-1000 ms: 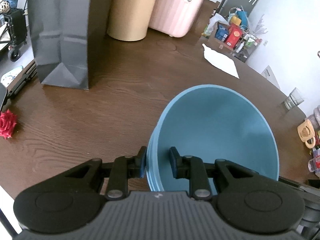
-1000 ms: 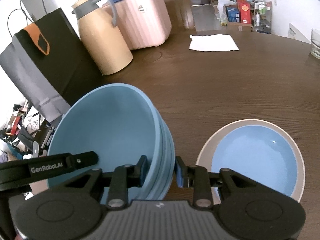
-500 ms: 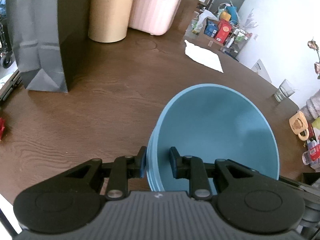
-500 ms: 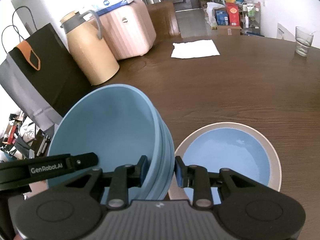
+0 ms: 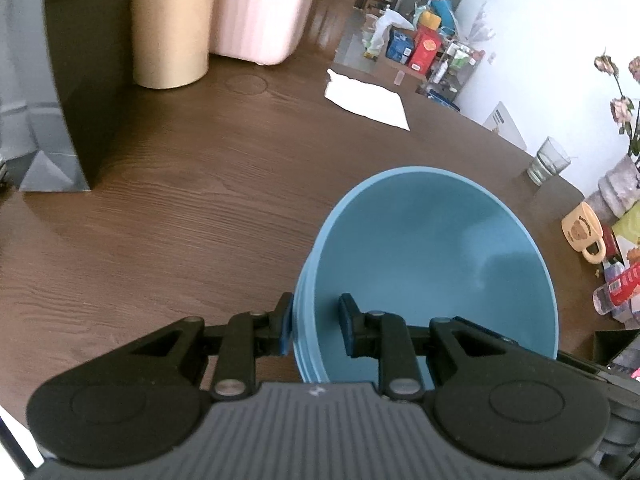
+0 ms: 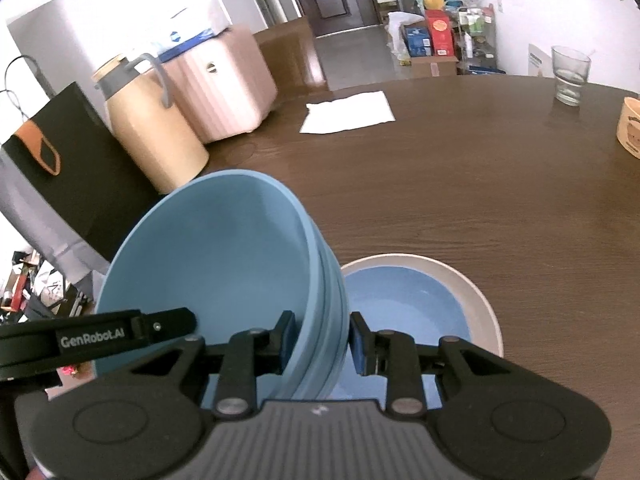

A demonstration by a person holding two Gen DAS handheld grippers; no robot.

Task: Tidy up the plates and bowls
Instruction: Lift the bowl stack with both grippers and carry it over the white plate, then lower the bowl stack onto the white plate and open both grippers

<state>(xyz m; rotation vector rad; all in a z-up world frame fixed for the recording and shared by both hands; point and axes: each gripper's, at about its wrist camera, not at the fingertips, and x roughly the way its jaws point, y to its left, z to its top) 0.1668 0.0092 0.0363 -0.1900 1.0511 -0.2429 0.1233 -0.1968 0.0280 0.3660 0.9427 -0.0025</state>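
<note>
- The stack of nested light-blue bowls (image 5: 432, 256) is held up over the dark brown wooden table (image 5: 180, 208), pinched at its rim from two opposite sides
- The left gripper (image 5: 314, 326) is clenched on the stack's left rim: one blue pad sits outside the wall, the other inside the top bowl
- The right gripper (image 6: 322, 336) is clamped on the opposite rim in the same way, the ribbed edges of several bowls showing between its pads
- Just beside the stack, low in the right wrist view, a round plate with a cream rim and blue centre (image 6: 424, 296) lies on the table; whether the bowls touch it I cannot tell, since the stack hides its near edge
- Further back stand a black paper bag (image 6: 76, 184), a tan jug with a grey handle (image 6: 156, 128) and a pink ribbed case (image 6: 224, 88), close together
- A white napkin (image 6: 348, 112) lies flat mid-table, and a clear drinking glass (image 6: 570, 76) stands near the far edge
</note>
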